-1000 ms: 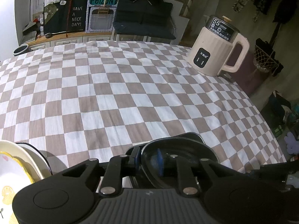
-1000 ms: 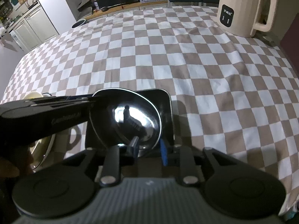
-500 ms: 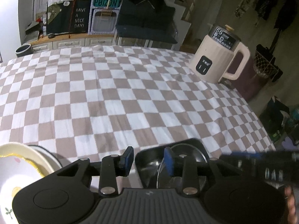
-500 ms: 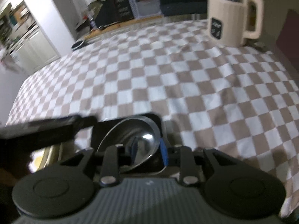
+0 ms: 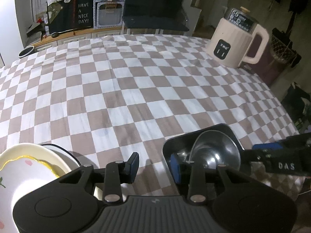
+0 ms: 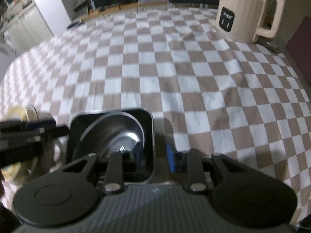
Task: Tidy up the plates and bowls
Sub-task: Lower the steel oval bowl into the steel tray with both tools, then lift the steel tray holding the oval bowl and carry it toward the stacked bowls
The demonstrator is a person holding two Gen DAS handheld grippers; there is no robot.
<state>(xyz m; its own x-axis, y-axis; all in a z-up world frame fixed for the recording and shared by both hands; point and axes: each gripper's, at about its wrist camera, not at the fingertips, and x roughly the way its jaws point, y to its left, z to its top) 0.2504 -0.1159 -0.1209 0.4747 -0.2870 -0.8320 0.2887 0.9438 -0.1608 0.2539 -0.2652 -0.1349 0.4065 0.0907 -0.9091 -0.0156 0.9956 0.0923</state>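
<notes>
Left wrist view: the left tongs (image 5: 153, 166) hang over a table (image 5: 136, 87) covered in a brown and white checked cloth. Their jaws have just been opening and now stand partly apart, with only cloth showing between the blue pads. The right-hand pad sits at the left edge of a black square tray (image 5: 194, 134) near the table's front. A round shiny steel bowl (image 5: 215, 151) leans tilted inside that tray. To the left, just beside the tongs, is a stack of round cream plates (image 5: 29, 155), the top one with a wavy yellow rim and small pink hearts. A cream electric kettle (image 5: 233, 44) with a handle stands well apart at the table's far right corner. Right wrist view, somewhat blurred: the right tongs (image 6: 155, 157) are also partly apart, straddling the tray's right wall, one pad inside beside the steel bowl and one outside, with a gap showing between the outer pad and the wall, so they grip nothing.
</notes>
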